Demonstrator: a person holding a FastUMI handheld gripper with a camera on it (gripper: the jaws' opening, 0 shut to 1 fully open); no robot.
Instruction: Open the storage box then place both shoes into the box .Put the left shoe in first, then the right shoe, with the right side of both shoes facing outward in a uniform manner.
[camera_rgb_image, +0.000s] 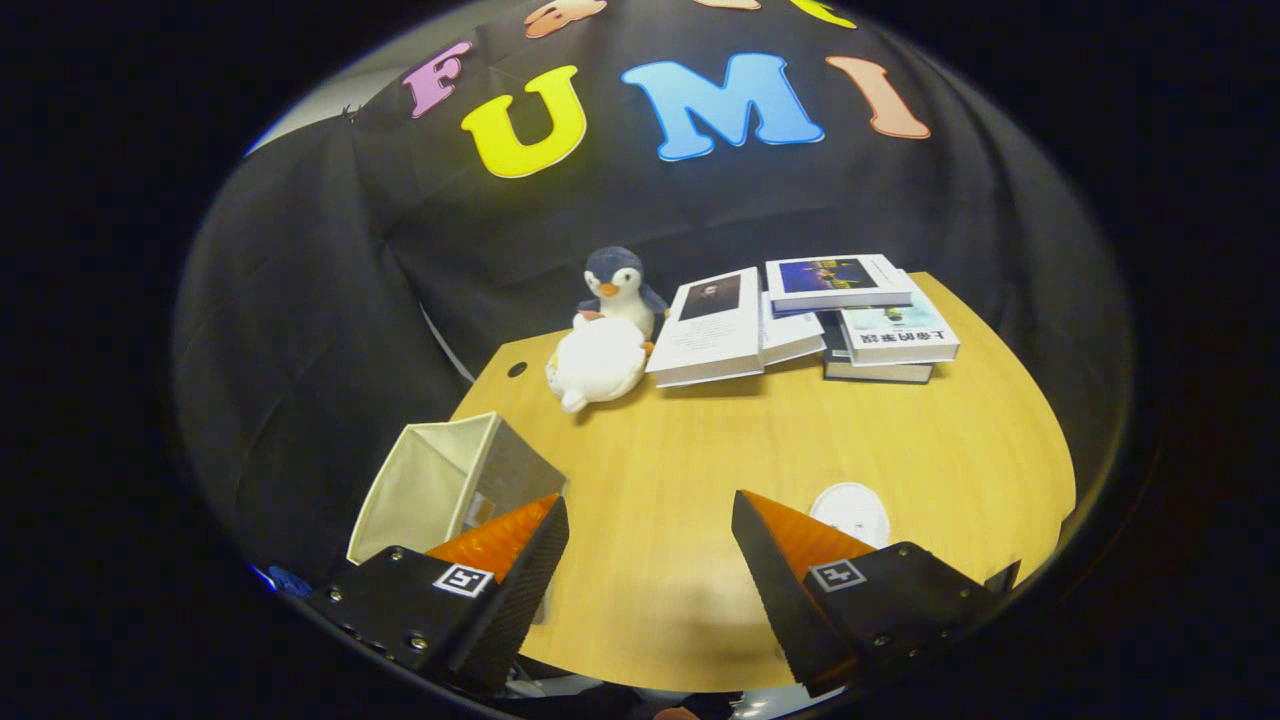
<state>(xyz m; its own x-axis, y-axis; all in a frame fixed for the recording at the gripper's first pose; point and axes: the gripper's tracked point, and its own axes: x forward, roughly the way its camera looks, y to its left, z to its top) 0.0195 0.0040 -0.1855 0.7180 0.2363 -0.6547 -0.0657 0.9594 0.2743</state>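
A grey fabric storage box (450, 480) with a pale lining stands on the wooden table (700, 450), its open top facing up. It sits just beyond my left fingertip, which partly covers its near corner. My gripper (650, 525) hangs above the table with its fingers wide apart and only bare table between them.
A plush penguin (605, 335) lies at the table's far side, with an open book (725, 325) and a stack of books (865, 315) beside it. A small white round disc (850, 512) lies just beyond my right fingertip. A cable hole (517, 369) sits near the far left corner.
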